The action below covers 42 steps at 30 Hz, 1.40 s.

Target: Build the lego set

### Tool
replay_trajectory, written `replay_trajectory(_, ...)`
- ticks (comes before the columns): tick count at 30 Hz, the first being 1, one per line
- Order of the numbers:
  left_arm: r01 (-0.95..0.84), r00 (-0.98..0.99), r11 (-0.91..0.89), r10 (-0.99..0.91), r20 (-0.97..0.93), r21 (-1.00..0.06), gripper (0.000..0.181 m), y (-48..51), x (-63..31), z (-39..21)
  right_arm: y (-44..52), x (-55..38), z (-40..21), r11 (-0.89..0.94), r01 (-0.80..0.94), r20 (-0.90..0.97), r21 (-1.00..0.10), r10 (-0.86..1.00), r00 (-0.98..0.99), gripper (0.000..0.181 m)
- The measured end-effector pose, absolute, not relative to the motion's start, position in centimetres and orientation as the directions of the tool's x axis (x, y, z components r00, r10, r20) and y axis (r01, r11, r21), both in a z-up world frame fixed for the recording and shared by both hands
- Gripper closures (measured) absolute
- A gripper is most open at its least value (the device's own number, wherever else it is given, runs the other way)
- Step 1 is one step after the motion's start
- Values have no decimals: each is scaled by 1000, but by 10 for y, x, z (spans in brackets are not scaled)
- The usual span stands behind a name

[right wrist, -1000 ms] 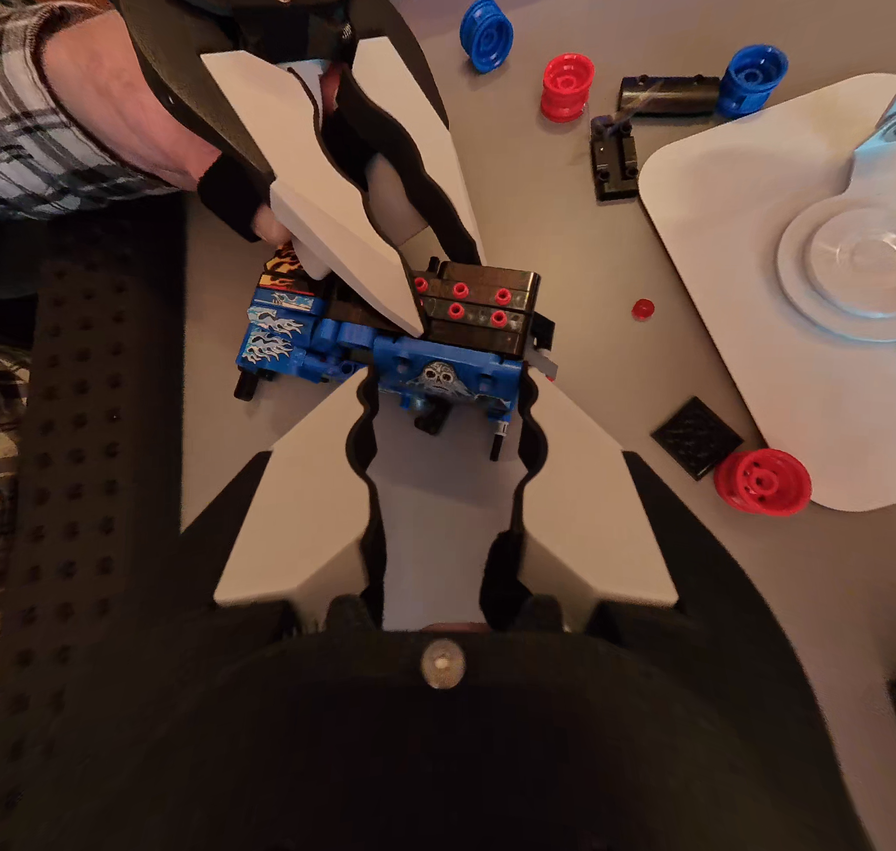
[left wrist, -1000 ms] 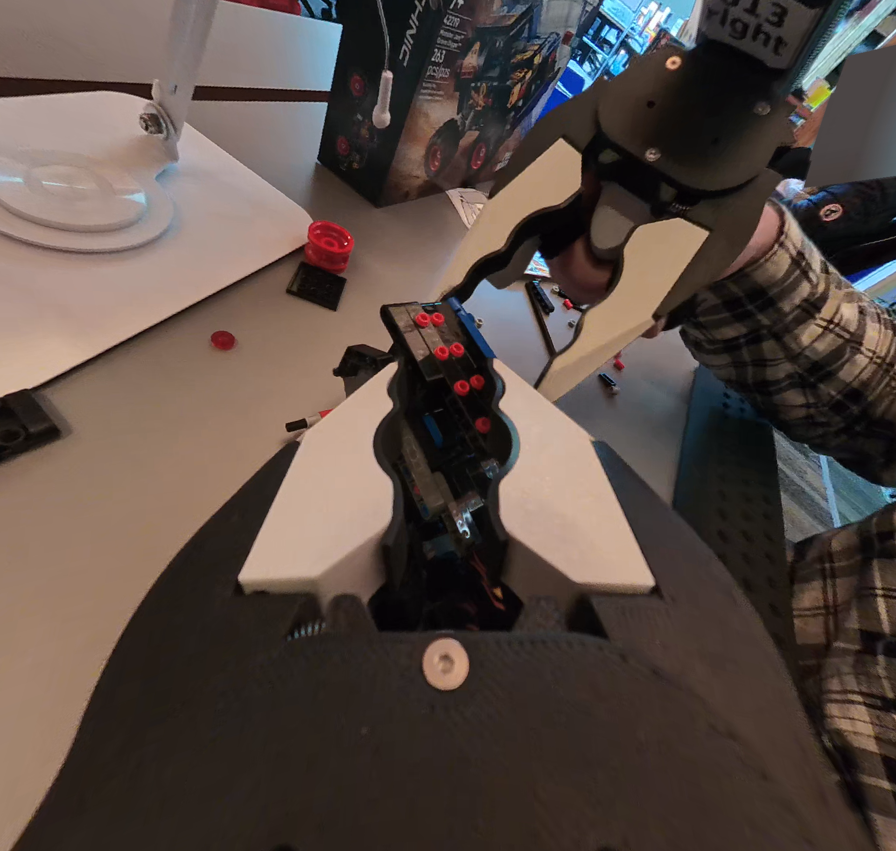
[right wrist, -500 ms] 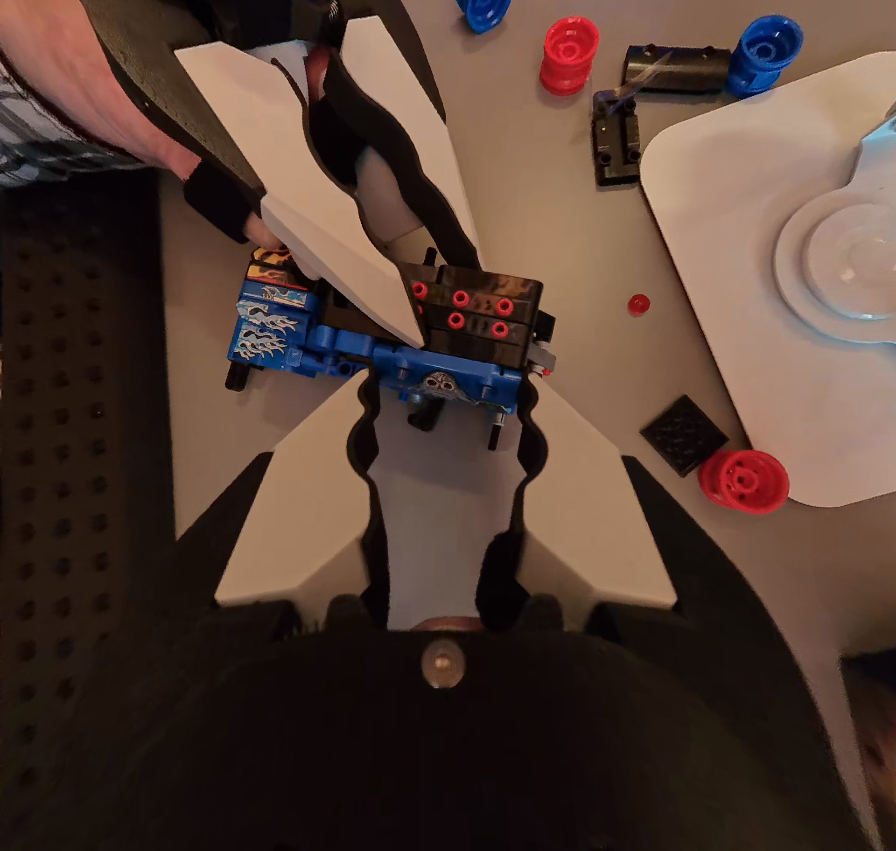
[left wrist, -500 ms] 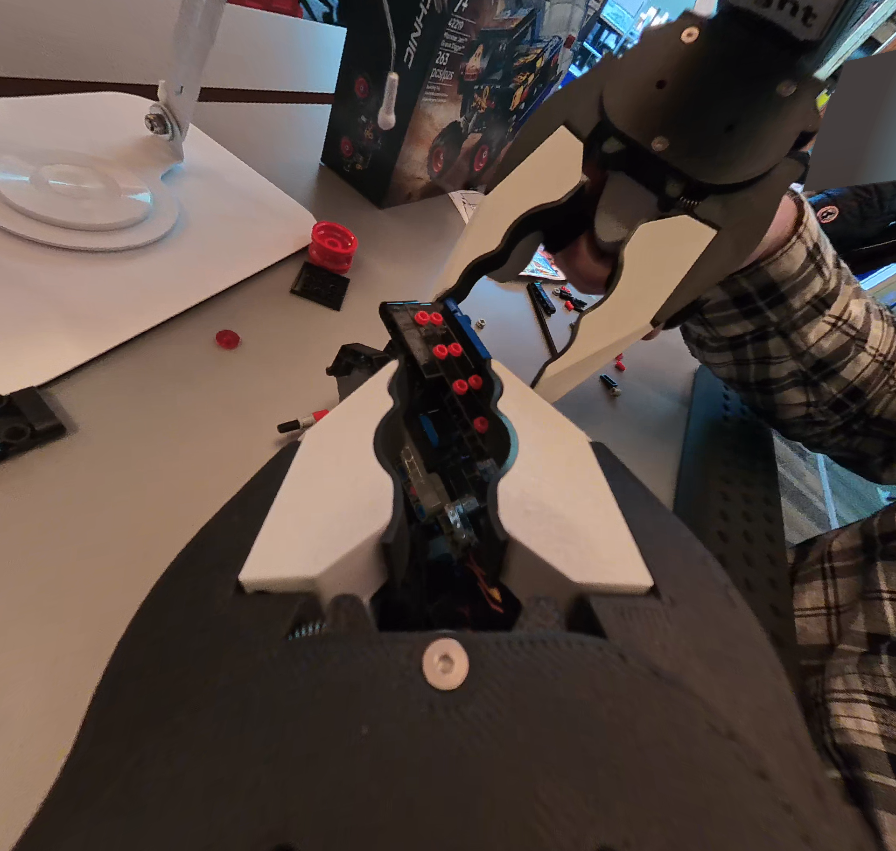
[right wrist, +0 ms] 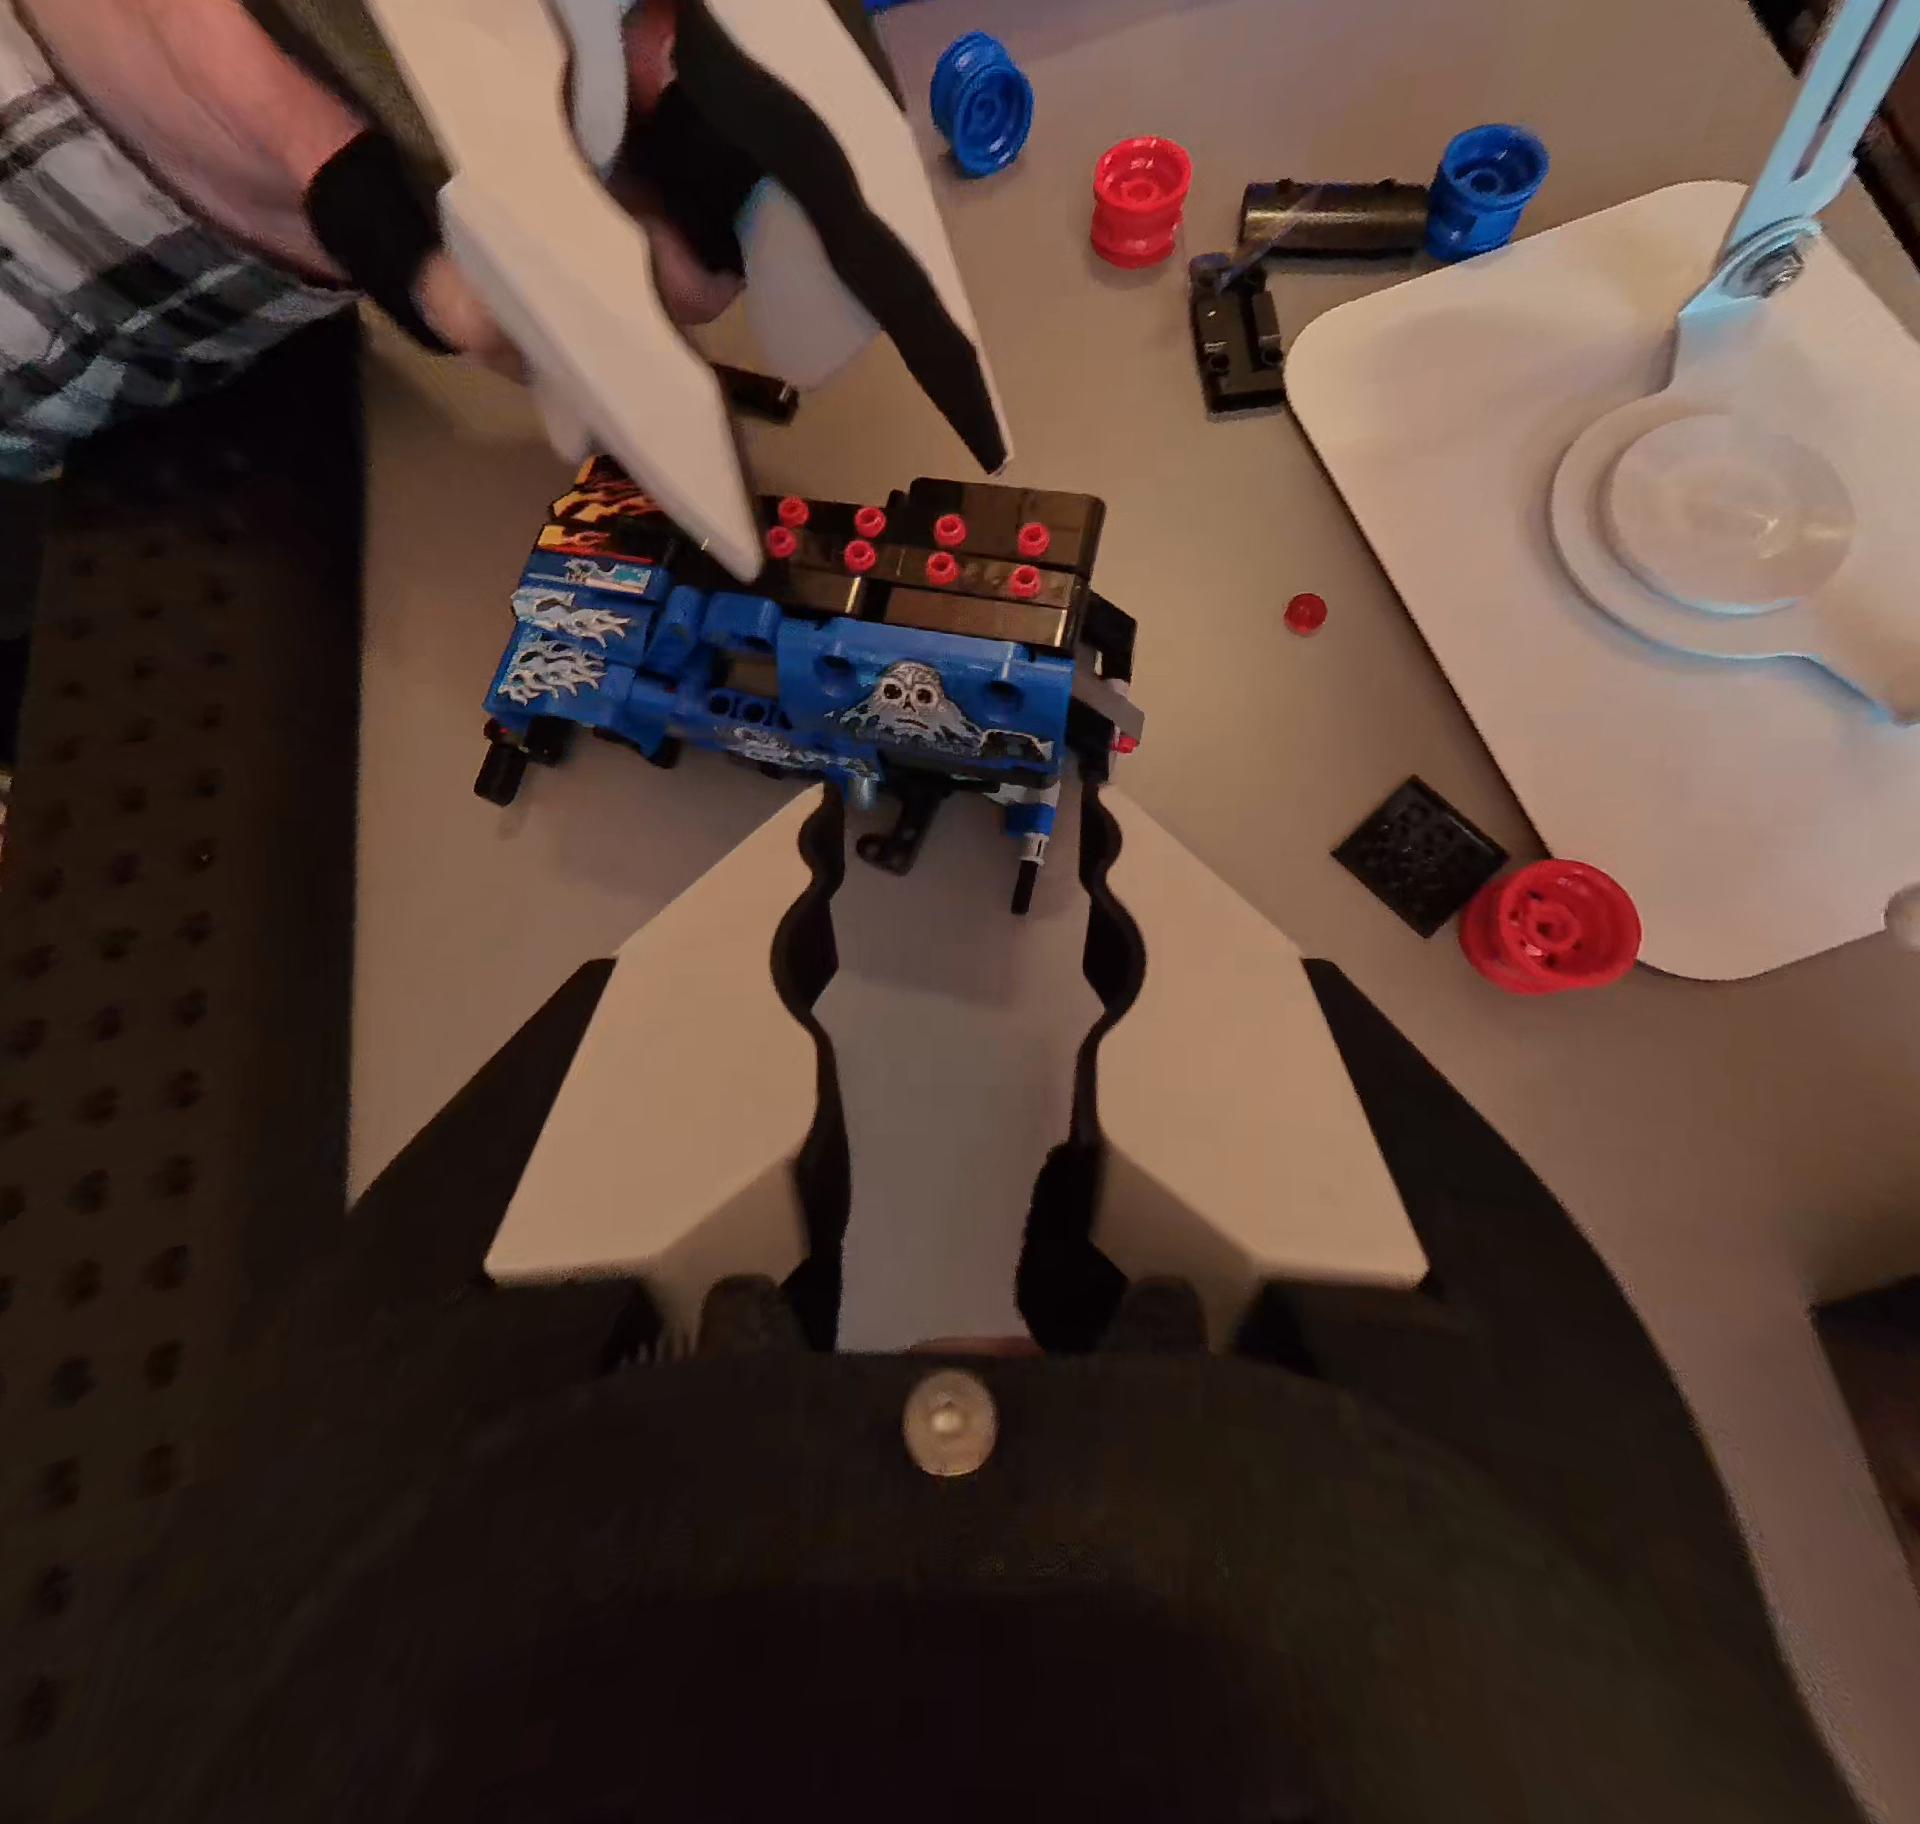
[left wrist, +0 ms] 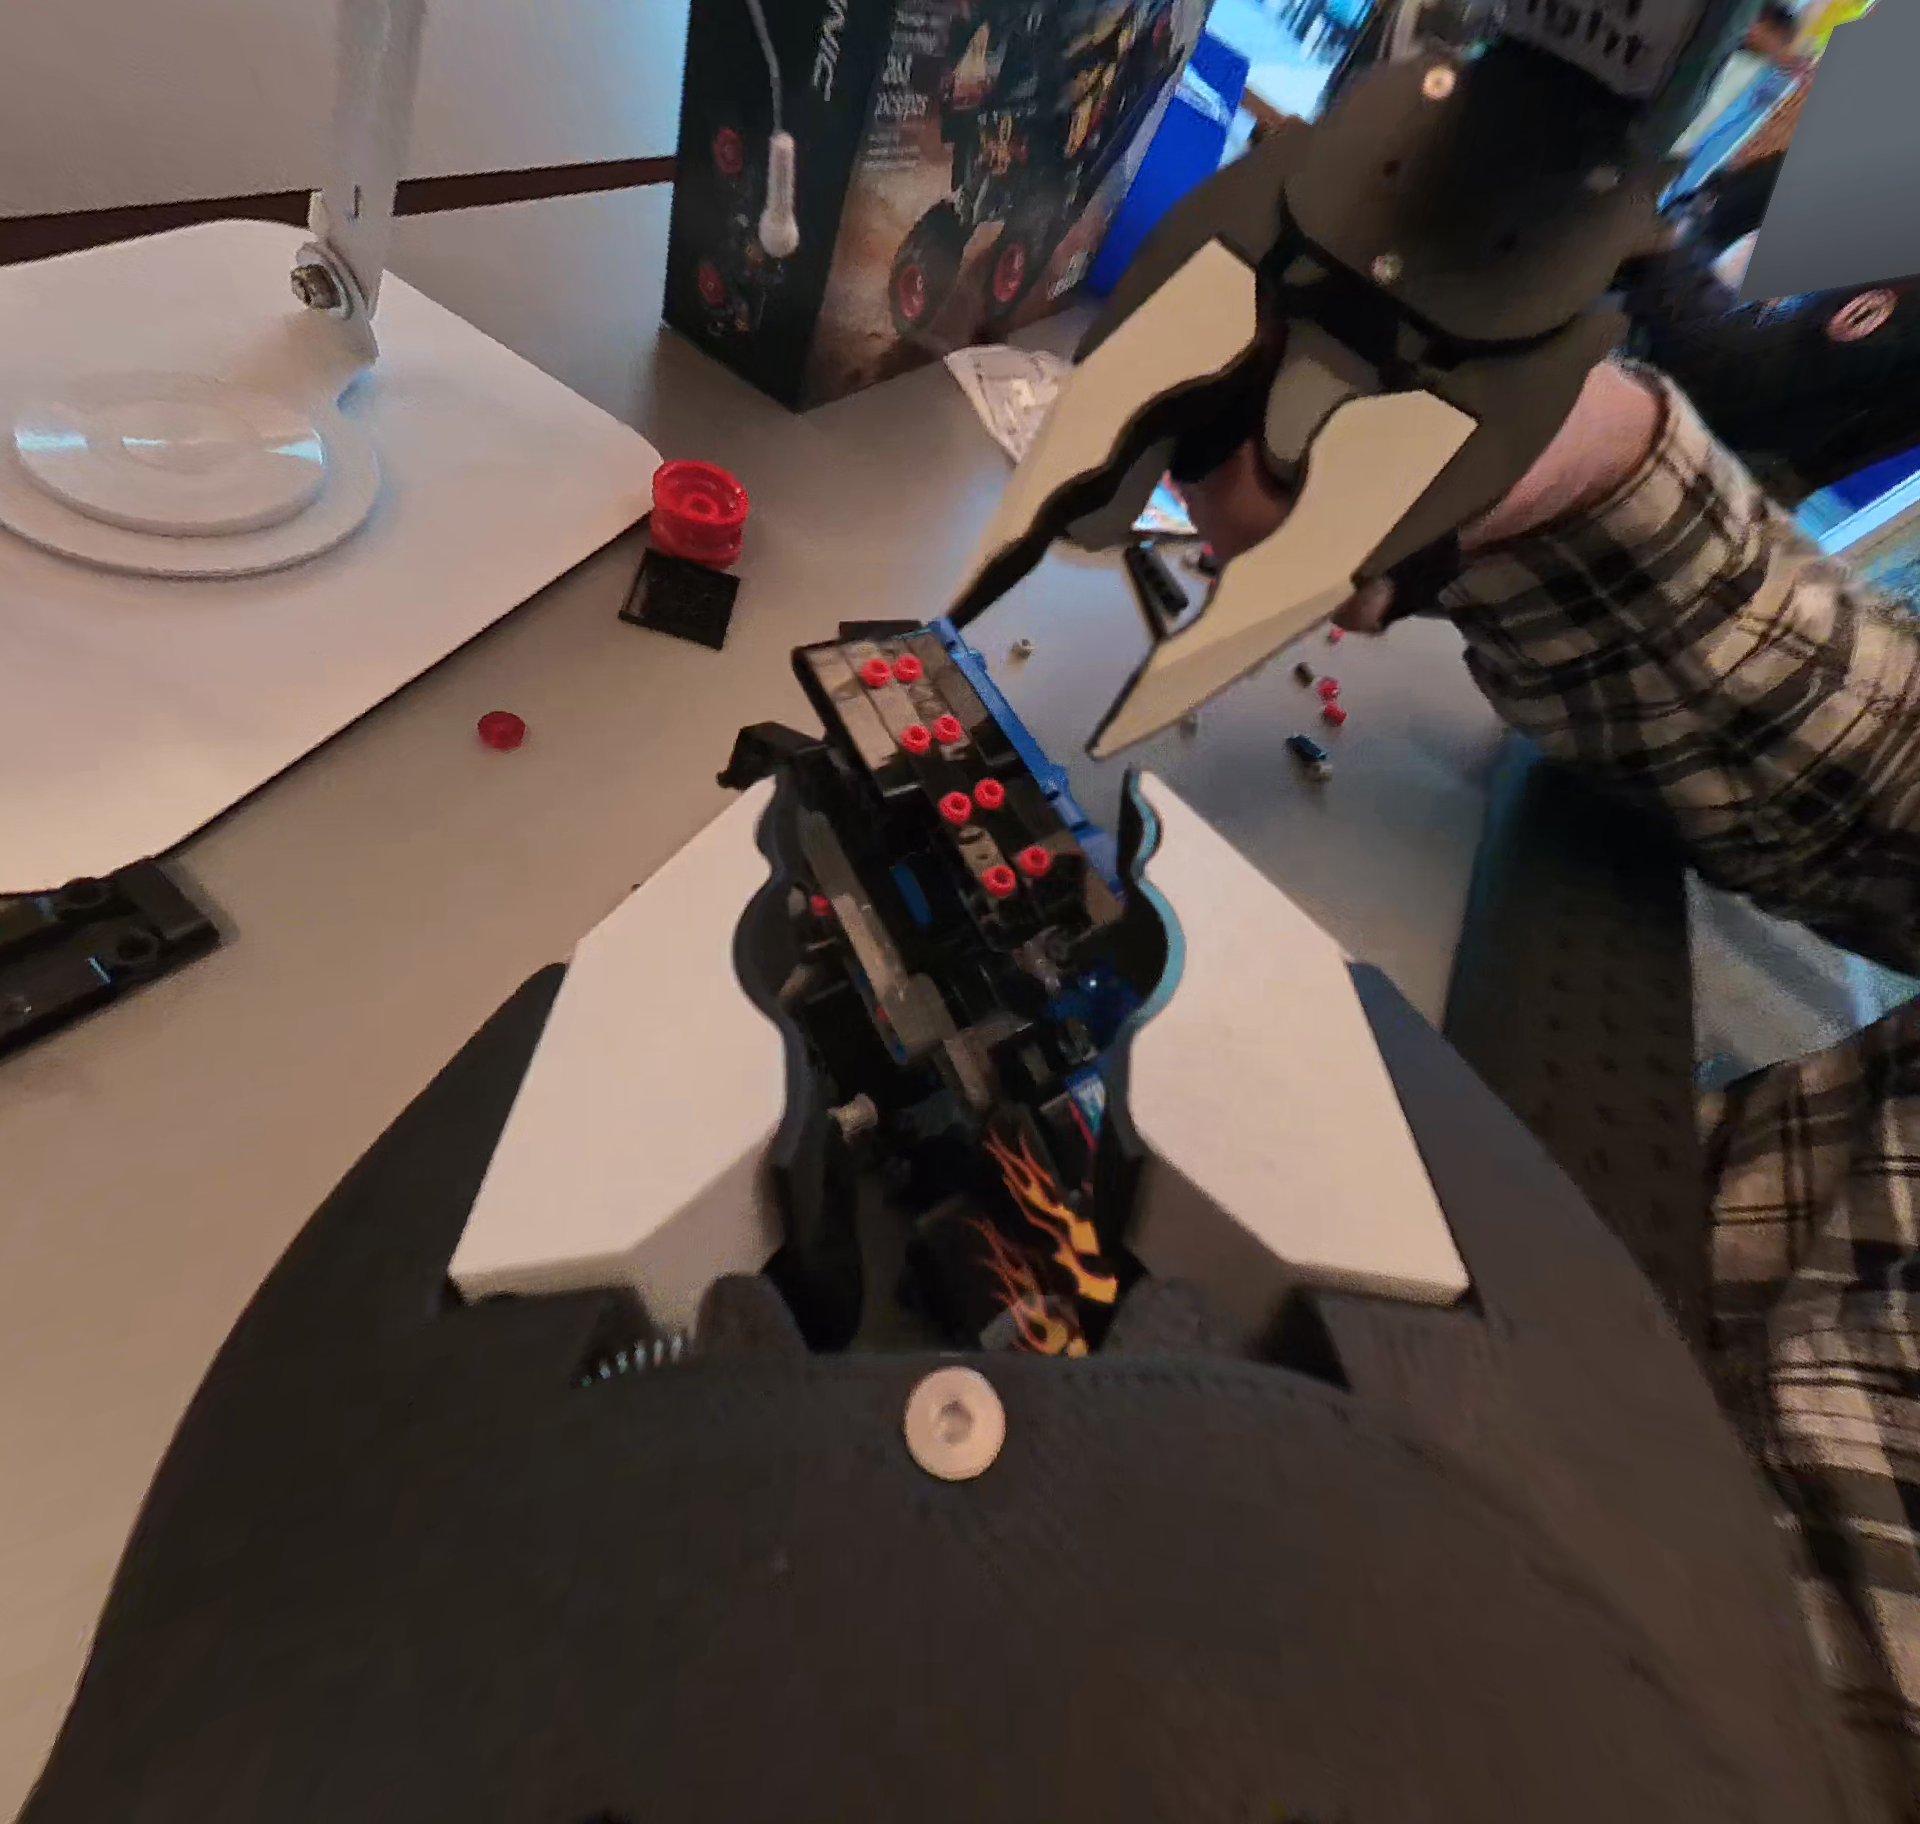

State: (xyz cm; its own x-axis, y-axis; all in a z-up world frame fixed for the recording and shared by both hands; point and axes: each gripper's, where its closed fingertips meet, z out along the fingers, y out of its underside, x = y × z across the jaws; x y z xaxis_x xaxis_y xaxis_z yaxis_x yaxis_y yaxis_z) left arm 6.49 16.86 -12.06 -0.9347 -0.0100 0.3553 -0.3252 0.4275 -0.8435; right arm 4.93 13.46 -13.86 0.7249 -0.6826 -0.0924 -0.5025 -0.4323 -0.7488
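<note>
- Left gripper (left wrist: 951, 798): its pale, wavy-edged fingers straddle the blue-and-black truck body (right wrist: 810, 631), spread and looking slack rather than clamped.
- The body rests on the grey bench (right wrist: 1247, 1099), presumably steadied for fitting.
- Right gripper (right wrist: 956, 808) hovers spread and empty, just beside the glossy, stickered flank.
- Ribbed plastic wheel hubs (right wrist: 1548, 927) lie scattered nearby.

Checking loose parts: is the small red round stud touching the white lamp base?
Apart. The right wrist view shows bare grey table between the red stud and the white base's edge.
</note>
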Motion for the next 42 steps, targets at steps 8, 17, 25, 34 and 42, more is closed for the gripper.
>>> replay_trajectory(8, -75, -997, 588, -49, 58, -805, 130, 162, 59, -136, 145, 55, -144, -397, -486, -96, -779, -690, 718, 153)
replay_trajectory(17, 66, -965, 618, 239, 106, -783, 132, 174, 46, -136, 153, 51, -131, -325, -396, -143, -859, -592, 793, 138)
replay_trajectory(25, 103, -949, 602, 297, 103, -792, 134, 176, 41, -136, 170, 43, -135, -333, -321, -133, -886, -480, 867, 146)
replay_trajectory(34, 80, -949, 611, 289, 128, -787, 134, 177, 46, -135, 170, 43, -134, -309, -386, -198, -869, -496, 845, 147)
replay_trajectory(42, 74, -985, 614, 167, 37, -786, 117, 203, 49, -135, 151, 45, -137, -311, -374, -165, -874, -534, 830, 139)
